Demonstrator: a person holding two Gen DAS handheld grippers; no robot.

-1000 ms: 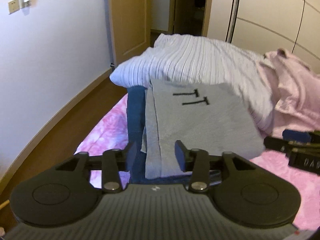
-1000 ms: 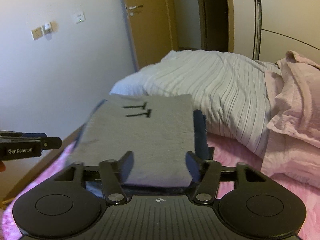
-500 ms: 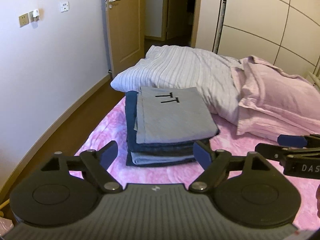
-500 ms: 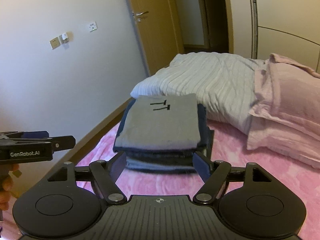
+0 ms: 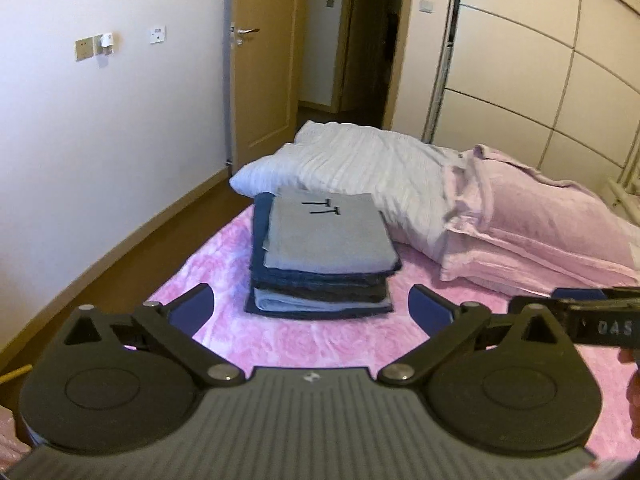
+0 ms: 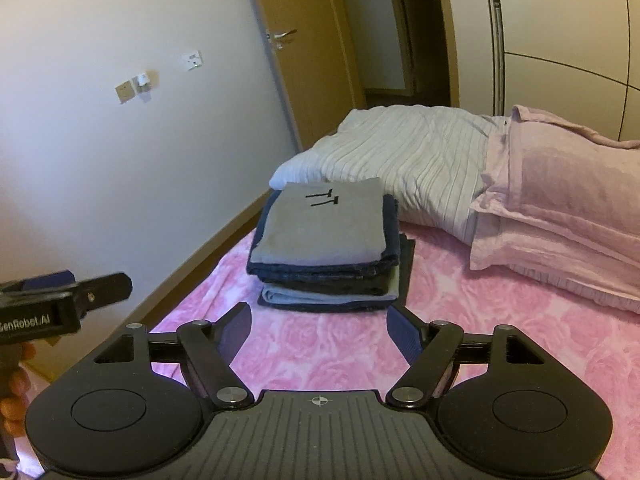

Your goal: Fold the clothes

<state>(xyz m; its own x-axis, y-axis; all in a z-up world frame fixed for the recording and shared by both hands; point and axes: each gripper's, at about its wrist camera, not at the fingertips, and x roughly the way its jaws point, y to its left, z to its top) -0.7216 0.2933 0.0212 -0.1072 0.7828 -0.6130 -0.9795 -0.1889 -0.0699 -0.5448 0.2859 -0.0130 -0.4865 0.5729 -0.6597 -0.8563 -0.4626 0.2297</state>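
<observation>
- We see a bed with a pink rose-patterned cover (image 5: 320,344) filling the lower part of both views.
- Against the far side we find a white striped duvet (image 5: 360,164) bunched up, and just beside it on the right a stack of pink pillows (image 5: 532,224).
- On the cover, touching the duvet's near edge, stands the stack of folded clothes (image 5: 320,280): dark blue and pale blue layers below, and on top a folded grey garment (image 6: 324,224) with two black T-shaped marks.
- Our left gripper (image 5: 312,308) hangs above the cover on the near side of the stack, apart from it, jaws spread wide and holding nothing.
- Our right gripper (image 6: 320,328) likewise hangs short of the stack, jaws wide and bare.
- Each gripper shows at the edge of the other's view.
</observation>
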